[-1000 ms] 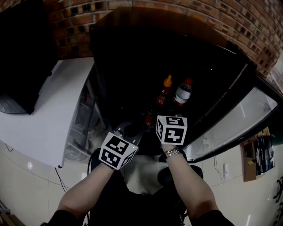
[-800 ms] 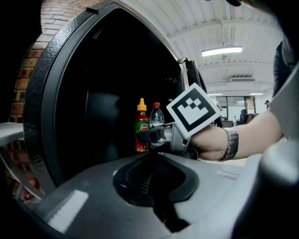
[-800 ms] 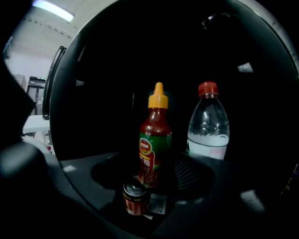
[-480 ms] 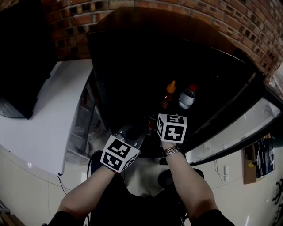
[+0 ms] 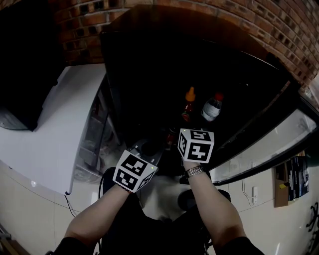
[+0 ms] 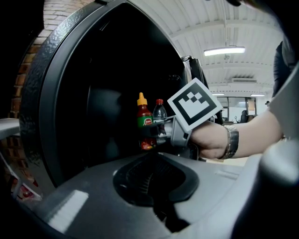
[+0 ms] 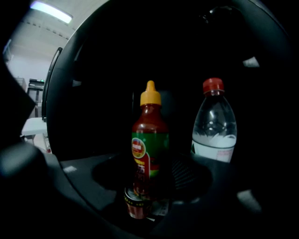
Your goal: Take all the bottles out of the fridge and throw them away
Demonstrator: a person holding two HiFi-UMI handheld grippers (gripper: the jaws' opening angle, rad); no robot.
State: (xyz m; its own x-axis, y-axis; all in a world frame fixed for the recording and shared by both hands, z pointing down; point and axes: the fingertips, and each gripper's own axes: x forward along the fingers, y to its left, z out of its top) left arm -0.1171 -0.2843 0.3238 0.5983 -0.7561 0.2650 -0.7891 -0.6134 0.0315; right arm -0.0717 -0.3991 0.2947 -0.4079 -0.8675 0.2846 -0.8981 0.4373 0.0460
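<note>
I have both grippers held up at the open fridge (image 5: 149,64), whose inside is almost black under the brick wall (image 5: 239,15). My right gripper (image 6: 154,131) reaches furthest in, and its own view looks straight at the sauce bottle (image 7: 149,140), which stands upright, with an orange cap and a green and red label. The jaws are parted and the bottle stands in the gap between them. From the left gripper view a dark finger crosses the bottle's middle, but I cannot tell whether the pads actually press it. The water bottle (image 7: 215,123), clear with a red cap, stands upright just beside the sauce bottle on its right, outside the jaws. A small round container with a red label (image 7: 137,201) sits low in front of the sauce bottle; it is too dark to say what it is. My left gripper (image 5: 145,150) hangs back at the fridge's front edge, beside the right wrist, with its jaws drawn together to a narrow slit and nothing in them. The fridge door (image 5: 259,149) stands swung out to the right, and a white panel (image 5: 55,124) lies to the left.
</note>
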